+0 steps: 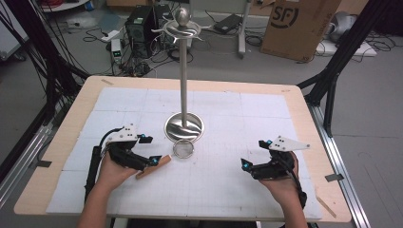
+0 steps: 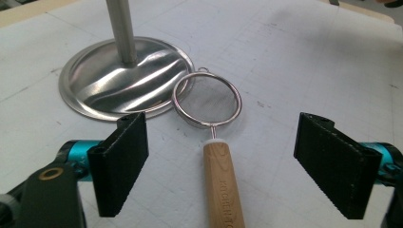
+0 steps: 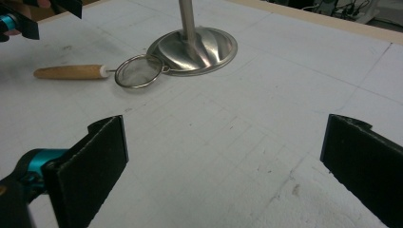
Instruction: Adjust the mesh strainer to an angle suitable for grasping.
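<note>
Faintly readable along the wooden strainer point(image 2: 209, 107) handle, low centre of the left gripper view: "KITCHEN", rest cut off. Lying flat on tabletop point(image 1: 237, 185), mesh rim against stand point(image 1: 184, 127) base. Left claw point(image 2: 223, 161) apart around handle, not pressing; right claw point(image 3: 223, 166) apart, empty.

The high view looks steeply down toward twelve o'clock, while both low, close gripper views face the stand's base point(image 1: 184, 127), left from seven o'clock, right from four.

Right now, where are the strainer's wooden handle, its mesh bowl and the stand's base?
wooden handle point(image 2: 222, 183), left gripper view, mid-shaft.
mesh bowl point(image 2: 207, 100), left gripper view, centre of the mesh.
stand's base point(image 1: 176, 127), high view, bare left part of the disc.
</note>
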A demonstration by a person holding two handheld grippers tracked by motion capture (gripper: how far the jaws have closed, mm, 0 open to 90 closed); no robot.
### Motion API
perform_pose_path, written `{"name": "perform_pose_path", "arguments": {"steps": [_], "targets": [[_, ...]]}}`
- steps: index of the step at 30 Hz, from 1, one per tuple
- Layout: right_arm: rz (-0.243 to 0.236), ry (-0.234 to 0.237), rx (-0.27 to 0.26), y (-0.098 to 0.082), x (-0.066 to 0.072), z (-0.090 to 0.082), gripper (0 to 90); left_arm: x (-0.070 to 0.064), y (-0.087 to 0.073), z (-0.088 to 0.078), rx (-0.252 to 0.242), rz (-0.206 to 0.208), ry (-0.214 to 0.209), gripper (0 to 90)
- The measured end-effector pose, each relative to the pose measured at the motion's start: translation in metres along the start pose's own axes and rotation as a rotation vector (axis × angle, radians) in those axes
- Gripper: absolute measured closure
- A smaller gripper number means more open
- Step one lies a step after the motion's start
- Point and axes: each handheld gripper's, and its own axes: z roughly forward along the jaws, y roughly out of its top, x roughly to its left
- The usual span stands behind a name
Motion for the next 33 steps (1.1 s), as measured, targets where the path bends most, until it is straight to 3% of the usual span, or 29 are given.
{"name": "perform_pose_path", "arguments": {"steps": [12,21,33], "targets": [[0.003,-0.009,0.011,-0.002,-0.001,0.002,0.7,0.001,-0.005,0.015,0.1,0.009,-0.028,29.4],[0.009,-0.005,0.018,-0.003,0.0,0.003,0.7,0.001,-0.011,0.027,0.208,0.024,-0.01,37.3],[0.01,-0.008,0.019,-0.004,-0.001,0.003,0.8,-0.002,-0.013,0.034,0.265,0.053,-0.002,55.6]]}}
